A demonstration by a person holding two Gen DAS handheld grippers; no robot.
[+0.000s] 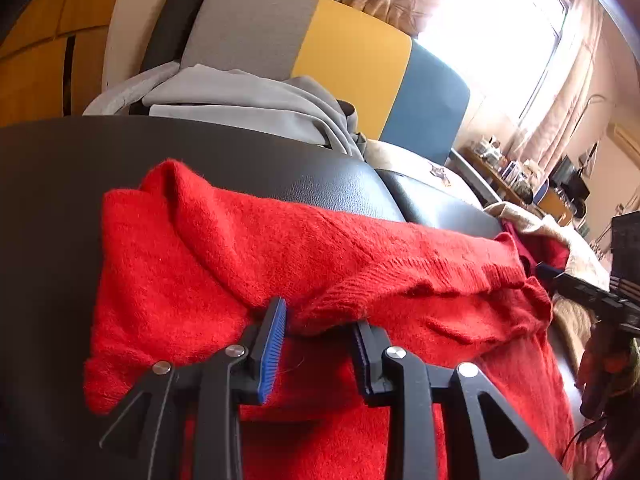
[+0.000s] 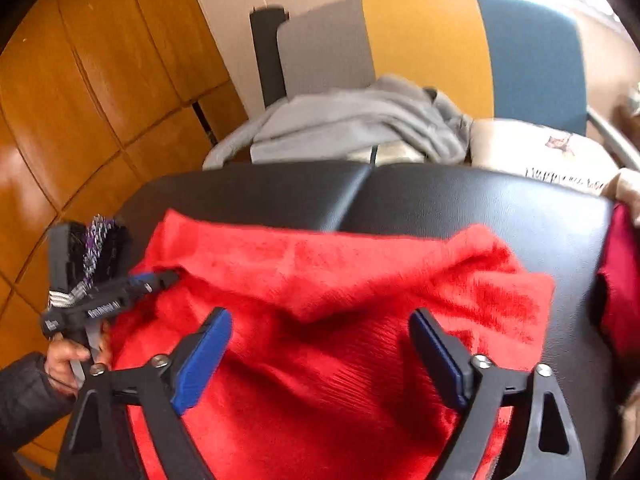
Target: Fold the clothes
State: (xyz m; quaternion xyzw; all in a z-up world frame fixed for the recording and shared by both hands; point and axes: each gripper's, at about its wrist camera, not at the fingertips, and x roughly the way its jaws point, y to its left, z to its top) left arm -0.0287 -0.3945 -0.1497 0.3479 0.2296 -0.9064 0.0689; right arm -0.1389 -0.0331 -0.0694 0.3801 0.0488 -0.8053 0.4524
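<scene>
**Left wrist view: red sweater pinched on the black bench, right jaws wide**

Left wrist view has my left gripper [image 1: 320, 320] low over the red sweater [image 1: 320, 248]. Jaws are partly closed with a bunched fold of the ribbed knit caught between the blue pads [image 1: 274, 344]. I read that as a grip on the fabric.

The sweater lies across the black padded surface [image 1: 280, 160]. Its upper part is doubled over toward me in a thick roll, and the rest spreads flat under the fingers. One end sticks up in a loose point at the far left.

Right wrist view: my right gripper [image 2: 320, 344] hovers over the same sweater [image 2: 340, 280], jaws spread wide, nothing between the pads. This frame is motion-blurred, so I cannot tell if the fingertips touch the knit.

The left gripper [image 2: 120, 292] shows at the sweater's left edge in this view, its tip in the fabric, with a hand [image 2: 68, 360] and dark sleeve [image 2: 24, 392] on the handle.

Behind the bench: grey clothes [image 1: 248, 100] heaped on a chair with a grey, yellow and blue back [image 1: 348, 60]. A cream garment [image 1: 560, 232] and a darker red one [image 2: 620, 280] lie at the right end of the bench. Bright window [image 1: 500, 32] with curtains up right, wood panelling [image 2: 80, 100] to the left.
</scene>
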